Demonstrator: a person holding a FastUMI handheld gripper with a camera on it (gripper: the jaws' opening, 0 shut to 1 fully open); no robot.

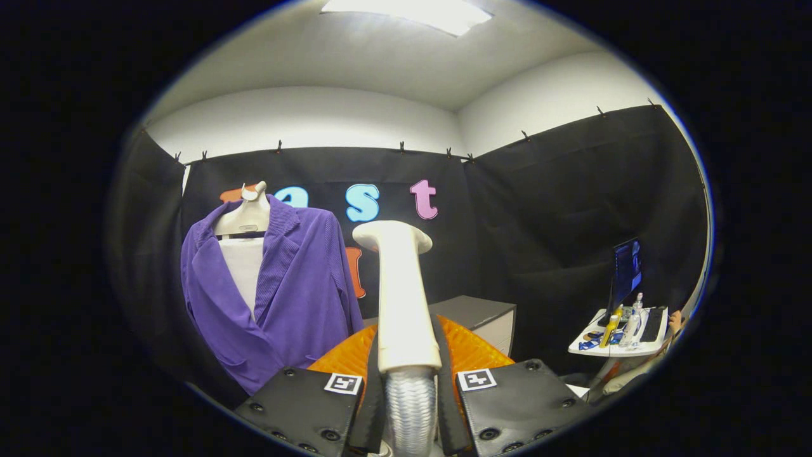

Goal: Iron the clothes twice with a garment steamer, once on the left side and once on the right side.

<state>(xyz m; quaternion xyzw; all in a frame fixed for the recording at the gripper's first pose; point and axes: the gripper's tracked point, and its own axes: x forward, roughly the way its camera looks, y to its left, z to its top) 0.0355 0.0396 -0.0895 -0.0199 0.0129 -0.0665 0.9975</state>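
The gripper (406, 406) was clenched on the garment steamer (399, 298), its two black fingers (371, 381) pressing either side of the steamer's white handle where it met the ribbed grey hose (411, 412). The steamer stood upright between the fingers, its wand rising to a flattened white head (392, 236) that was turned up and away from the camera. Each finger block carried a small square black-and-white marker (343, 383) on its top face. Behind the fingers and around the base of the wand showed an orange ribbed surface (472, 349); what it belonged to could not be told. Beyond the fingers and to the left, well apart from the steamer head, a purple jacket (298, 298) hung on a white mannequin form (244, 219), open at the front over a white panel (244, 266). The steamer head was not touching the jacket. Farther back, just right of the wand, stood a grey cabinet (485, 314) against the black cloth wall (558, 222). Off to the far right, a small white table (618, 348) bore a lit screen (627, 271), a keyboard (651, 324), and a few bottles (612, 327), with part of a person (674, 319) just visible beside it. A ceiling light (406, 13) glowed overhead.
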